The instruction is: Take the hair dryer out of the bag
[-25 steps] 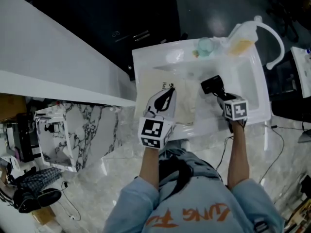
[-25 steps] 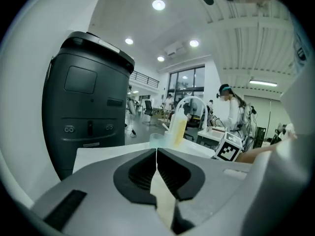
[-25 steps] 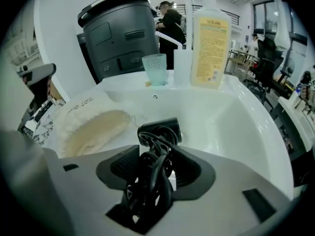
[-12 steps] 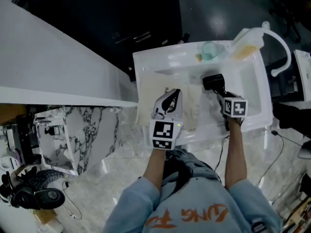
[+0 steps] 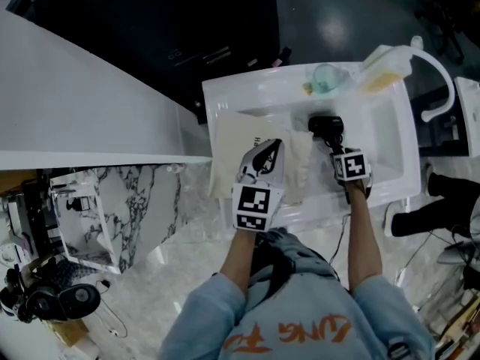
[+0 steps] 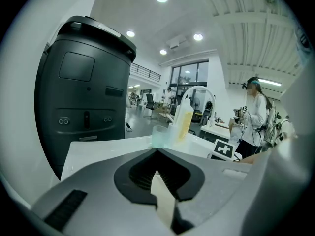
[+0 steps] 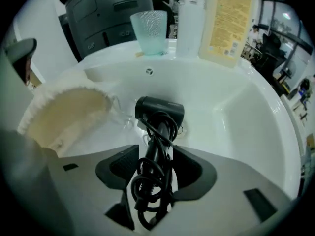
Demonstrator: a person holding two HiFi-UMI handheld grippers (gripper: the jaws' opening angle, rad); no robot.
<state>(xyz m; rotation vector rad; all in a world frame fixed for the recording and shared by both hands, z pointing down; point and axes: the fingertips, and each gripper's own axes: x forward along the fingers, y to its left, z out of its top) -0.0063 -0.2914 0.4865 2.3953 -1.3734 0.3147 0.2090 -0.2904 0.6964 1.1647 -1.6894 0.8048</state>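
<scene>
The black hair dryer point(image 5: 326, 126), its cord wound round the handle, is in the white sink basin point(image 5: 397, 126), clear of the bag. My right gripper point(image 5: 332, 145) points steeply down and holds the handle. In the right gripper view the handle and cord point(image 7: 158, 114) fill the gap of the right gripper point(image 7: 155, 166); its jaws have just been opening slightly, pads still touching. The cream bag point(image 5: 232, 148) lies over the basin's left side, mouth point(image 7: 64, 112) gaping toward the dryer. My left gripper point(image 5: 271, 147) is shut on a fold of bag cloth point(image 6: 162, 200).
A pale green glass point(image 5: 324, 77) and a yellow soap bottle point(image 5: 386, 62) stand on the sink's far rim by the white faucet point(image 5: 439, 81). A big black appliance point(image 6: 83, 87) stands beyond the sink. A person point(image 6: 256, 112) stands at the far right. Marble-patterned surface lies below the sink.
The right gripper has sunk lower into the basin with the hair dryer. The left gripper has shifted a little rightward with the bag and closed fully on the cloth.
</scene>
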